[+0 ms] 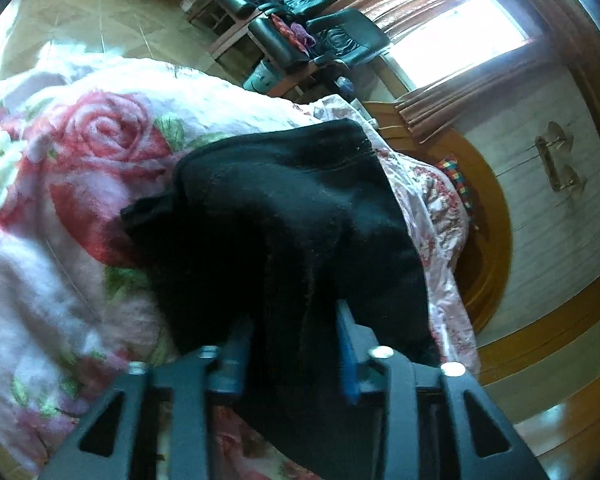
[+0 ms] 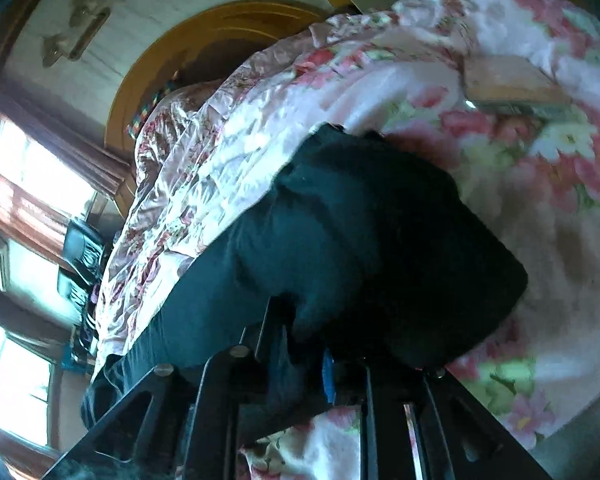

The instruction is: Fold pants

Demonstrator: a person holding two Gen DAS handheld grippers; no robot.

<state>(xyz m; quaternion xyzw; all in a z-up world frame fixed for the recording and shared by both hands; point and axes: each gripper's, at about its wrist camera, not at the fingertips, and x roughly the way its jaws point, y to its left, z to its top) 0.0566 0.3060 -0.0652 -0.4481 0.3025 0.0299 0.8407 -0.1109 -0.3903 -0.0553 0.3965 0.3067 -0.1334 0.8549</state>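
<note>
The left tool (image 1: 292,344) is clamped on the bunched black cotton pants (image 1: 284,208); the right tool (image 2: 300,344) grips them too, above the rose-printed fleecy blanket (image 1: 72,168).

pants (image 1: 284,208): black cloth, matt, soft, faint lint; stitched seam near one edge
blanket (image 1: 60,184): fluffy fleece w/ rose print, matt, nappy pile
bedspread (image 2: 204,160): thin pink floral cloth, satin-glossy, crinkled, at bed edge
left gripper (image 1: 292,344): dark matt plastic frame, shiny metal screw heads, blue pads — look plastic/rubbery
right gripper (image 2: 300,344): dark frame, semi-gloss; metal screws; blue pad
headboard (image 1: 492,216): wood, orange-brown, varnished, glossy
chairs (image 1: 340,36): black leather-look, shiny
curtain (image 1: 424,4): reddish cloth, pleated, matt
floor (image 1: 112,20): tile-like, smooth
</note>
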